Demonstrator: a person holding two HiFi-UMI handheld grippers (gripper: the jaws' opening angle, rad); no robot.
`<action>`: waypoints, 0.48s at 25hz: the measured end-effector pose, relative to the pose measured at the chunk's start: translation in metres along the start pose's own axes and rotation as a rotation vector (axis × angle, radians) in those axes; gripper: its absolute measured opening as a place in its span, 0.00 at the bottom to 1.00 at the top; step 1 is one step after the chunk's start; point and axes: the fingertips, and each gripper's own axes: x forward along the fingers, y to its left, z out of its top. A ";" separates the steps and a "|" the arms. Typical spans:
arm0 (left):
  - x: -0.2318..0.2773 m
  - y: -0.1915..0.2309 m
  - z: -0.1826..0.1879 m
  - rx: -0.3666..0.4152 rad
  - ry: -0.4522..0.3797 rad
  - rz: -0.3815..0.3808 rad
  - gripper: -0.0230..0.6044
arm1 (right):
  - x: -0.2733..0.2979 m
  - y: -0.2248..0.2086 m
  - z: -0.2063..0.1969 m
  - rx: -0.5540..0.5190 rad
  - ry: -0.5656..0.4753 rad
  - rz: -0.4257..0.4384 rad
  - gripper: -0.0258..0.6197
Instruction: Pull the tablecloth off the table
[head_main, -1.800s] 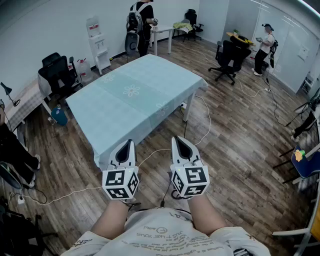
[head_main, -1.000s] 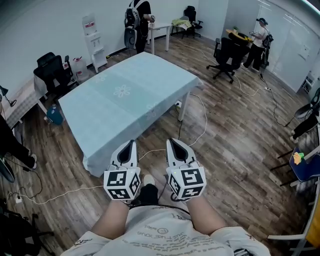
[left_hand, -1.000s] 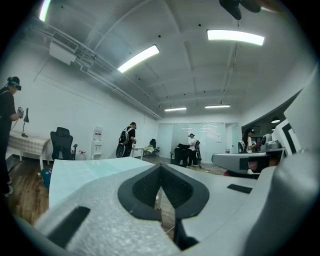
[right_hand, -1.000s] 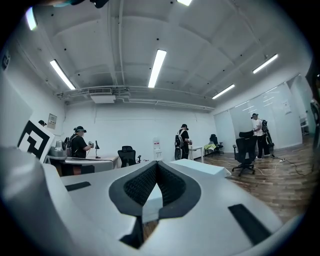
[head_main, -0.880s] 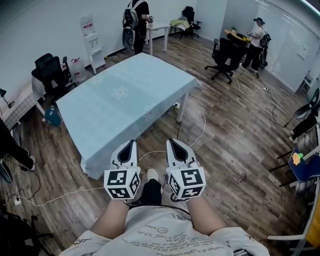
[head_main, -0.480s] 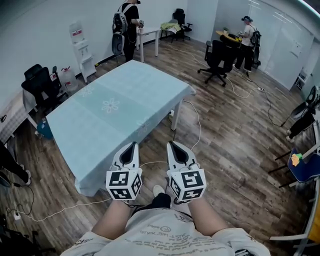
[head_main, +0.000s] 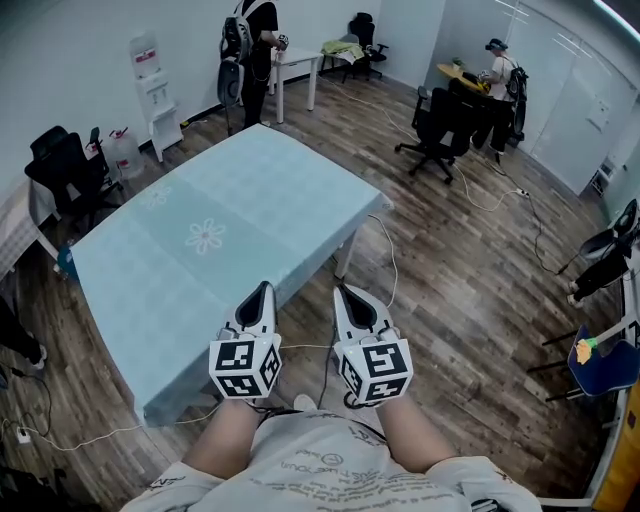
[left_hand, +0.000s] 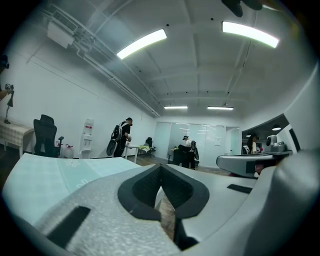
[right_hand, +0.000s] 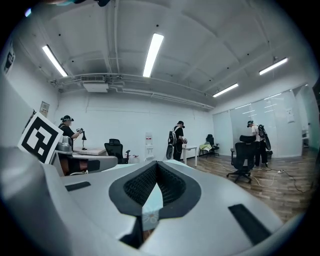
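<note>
A light blue tablecloth (head_main: 215, 235) with white flower prints covers a long table and hangs over its edges. In the head view both grippers are held side by side in front of my body, above the floor beside the table's near right edge. My left gripper (head_main: 263, 289) is shut with nothing in it and points at the cloth's hanging edge. My right gripper (head_main: 342, 291) is also shut and empty, just right of that edge. The left gripper view shows the cloth's top (left_hand: 47, 175) at the left. In the right gripper view a strip of cloth (right_hand: 151, 199) shows beyond the tips.
A white cable (head_main: 385, 260) runs over the wood floor by the table leg (head_main: 344, 262). Black office chairs (head_main: 437, 125) stand at the back right and another (head_main: 55, 165) at the left. A water dispenser (head_main: 150, 85), a small white table (head_main: 290, 68), two standing people and a blue chair (head_main: 605, 362) ring the room.
The view has come closer to the table; the cloth's near edge now lies right in front of the left gripper. Both grippers stay shut and side by side.
</note>
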 end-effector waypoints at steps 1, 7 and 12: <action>0.012 0.006 0.004 0.000 -0.007 0.007 0.05 | 0.013 -0.005 0.003 -0.004 -0.005 0.003 0.06; 0.071 0.033 0.010 0.014 -0.012 0.027 0.05 | 0.074 -0.037 0.003 0.016 -0.013 0.002 0.06; 0.082 0.064 0.003 0.007 0.023 0.086 0.05 | 0.113 -0.038 -0.001 0.031 0.010 0.040 0.06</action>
